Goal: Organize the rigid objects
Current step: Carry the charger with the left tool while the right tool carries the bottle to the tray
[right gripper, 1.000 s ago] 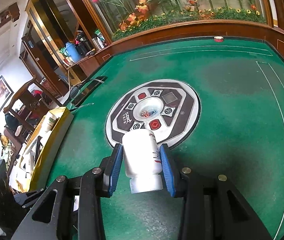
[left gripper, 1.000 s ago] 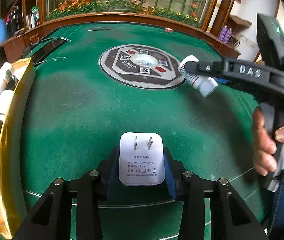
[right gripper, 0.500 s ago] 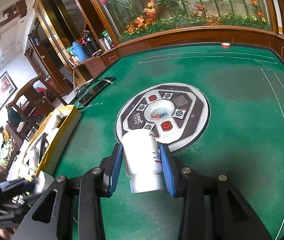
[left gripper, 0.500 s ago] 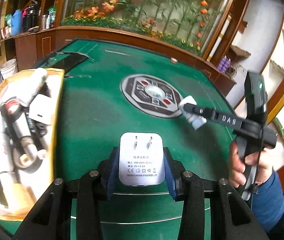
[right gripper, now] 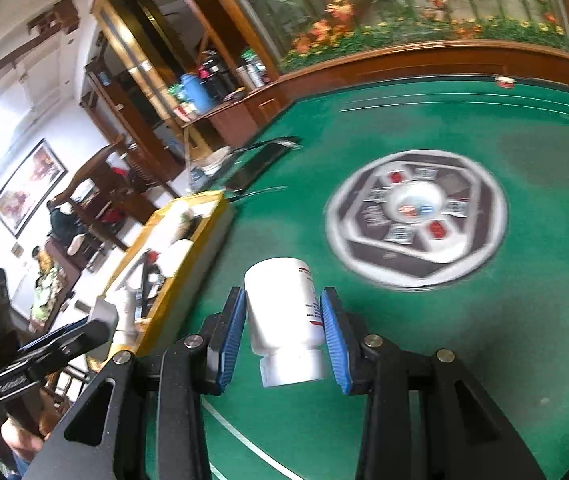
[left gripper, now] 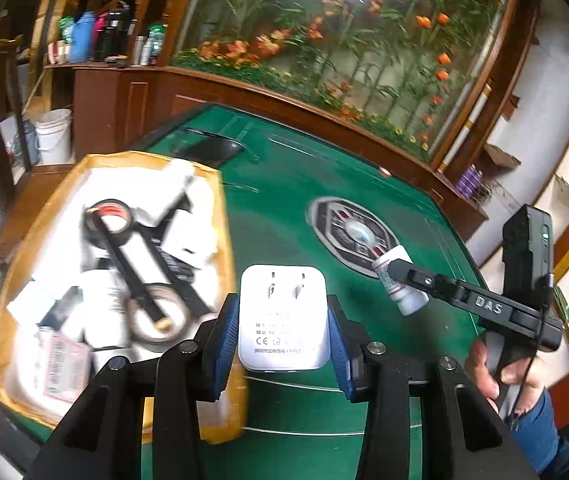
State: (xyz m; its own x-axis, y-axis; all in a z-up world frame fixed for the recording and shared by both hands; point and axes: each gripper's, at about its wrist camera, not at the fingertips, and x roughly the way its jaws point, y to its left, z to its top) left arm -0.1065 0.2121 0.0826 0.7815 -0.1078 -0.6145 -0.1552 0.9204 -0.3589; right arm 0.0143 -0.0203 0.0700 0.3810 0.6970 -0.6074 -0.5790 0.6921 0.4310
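A green felt counter (left gripper: 292, 208) with a round dice console (left gripper: 354, 236) at its centre fills both views, flowered glass behind. At the left of the left wrist view sits a yellow-rimmed tray (left gripper: 220, 216) already crowded with tape rolls, white adapters and a bottle. The left gripper (left gripper: 283, 322) is clamped on a white power adapter (left gripper: 283, 316), prongs facing up, held just right of the tray's rim. The right gripper (right gripper: 283, 336) is clamped on a white pill bottle (right gripper: 282, 316), cap toward the camera, over bare felt right of the tray (right gripper: 188, 268).

To place well, I would carry the adapter fully over the rim to an open patch, lower it before letting go, then bring the bottle in separately so the grippers do not collide.
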